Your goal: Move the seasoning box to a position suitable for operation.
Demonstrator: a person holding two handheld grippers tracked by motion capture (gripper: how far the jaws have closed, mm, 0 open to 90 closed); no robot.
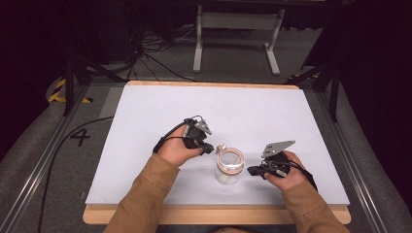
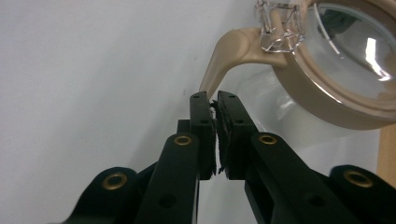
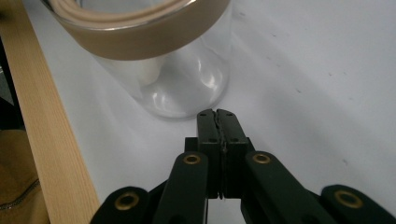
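Note:
A clear glass jar (image 1: 229,167) with a tan sealing ring and a glass lid stands on the white mat near the front. My left gripper (image 1: 210,148) is just left of it and is shut. In the left gripper view the gripper (image 2: 214,95) has its tips right at the end of the seal's tan tab (image 2: 229,53), which sticks out from the jar (image 2: 345,70). I cannot tell if they pinch it. My right gripper (image 1: 250,171) is shut at the jar's right side. In the right gripper view the gripper (image 3: 216,112) points at the base of the jar (image 3: 177,74), with nothing between its jaws.
The white mat (image 1: 218,107) covers a wooden table whose front edge (image 3: 42,140) runs close behind the jar in the right gripper view. Beyond the table are a grey floor, cables and a white metal frame (image 1: 237,22).

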